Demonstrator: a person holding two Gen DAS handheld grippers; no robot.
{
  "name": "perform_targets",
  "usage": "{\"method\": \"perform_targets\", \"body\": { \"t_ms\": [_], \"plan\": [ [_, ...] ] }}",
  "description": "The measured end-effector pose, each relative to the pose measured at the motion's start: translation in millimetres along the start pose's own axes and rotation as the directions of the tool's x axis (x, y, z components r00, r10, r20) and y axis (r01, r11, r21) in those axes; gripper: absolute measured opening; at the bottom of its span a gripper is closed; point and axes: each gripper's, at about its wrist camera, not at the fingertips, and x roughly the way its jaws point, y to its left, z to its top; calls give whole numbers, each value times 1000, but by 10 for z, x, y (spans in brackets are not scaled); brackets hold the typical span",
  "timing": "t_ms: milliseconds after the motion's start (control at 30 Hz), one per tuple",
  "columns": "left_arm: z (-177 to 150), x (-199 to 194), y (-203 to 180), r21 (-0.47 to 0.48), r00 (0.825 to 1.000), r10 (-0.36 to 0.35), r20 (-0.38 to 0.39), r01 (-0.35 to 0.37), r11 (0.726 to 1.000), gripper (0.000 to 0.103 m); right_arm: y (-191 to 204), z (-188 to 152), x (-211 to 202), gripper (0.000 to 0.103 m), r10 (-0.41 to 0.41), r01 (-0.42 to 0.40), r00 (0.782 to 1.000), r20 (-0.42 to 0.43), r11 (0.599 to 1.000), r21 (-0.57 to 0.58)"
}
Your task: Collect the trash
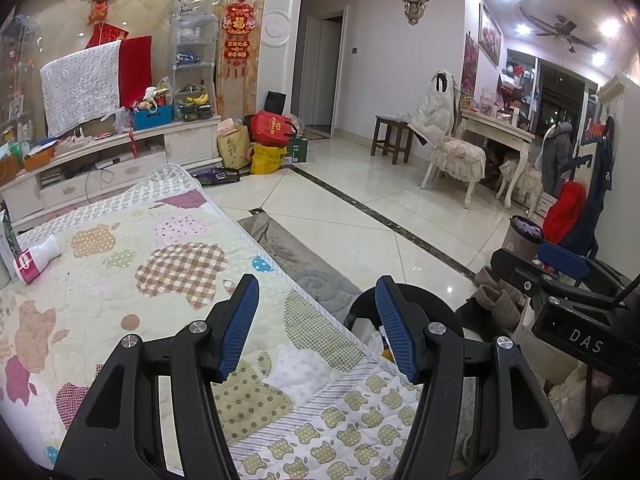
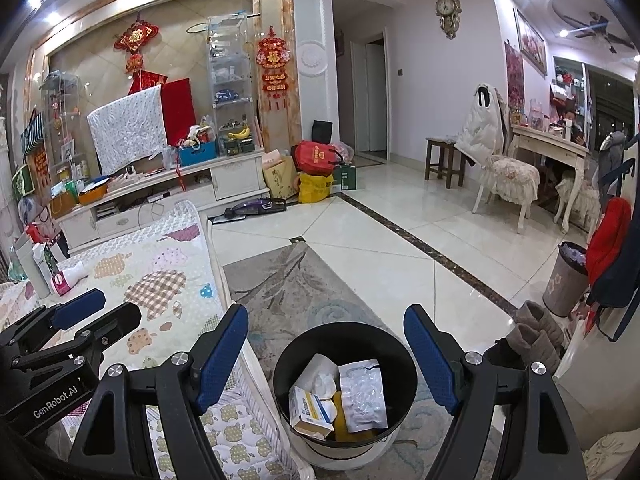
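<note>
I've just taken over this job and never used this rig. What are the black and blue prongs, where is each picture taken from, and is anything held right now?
The prongs are two hand-held tools, each with a camera looking along its blue fingers. One picture is from the left tool, over the quilted cover; the other is from the right tool, above the black bin. Both tools are open and hold nothing. The bin already holds a small box, a foil pouch and tissue. A white and pink bottle lies on its side at the cover's far end.
</note>
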Motion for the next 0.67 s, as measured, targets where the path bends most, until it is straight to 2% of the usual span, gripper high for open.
{"method": "perform_targets", "body": {
  "t_ms": [667],
  "plan": [
    [-28, -55, 22, 18, 1000, -15, 27, 15, 1000, 60, -39, -63, 62, 78, 11, -11, 1000, -22, 1000, -11]
  ]
}}
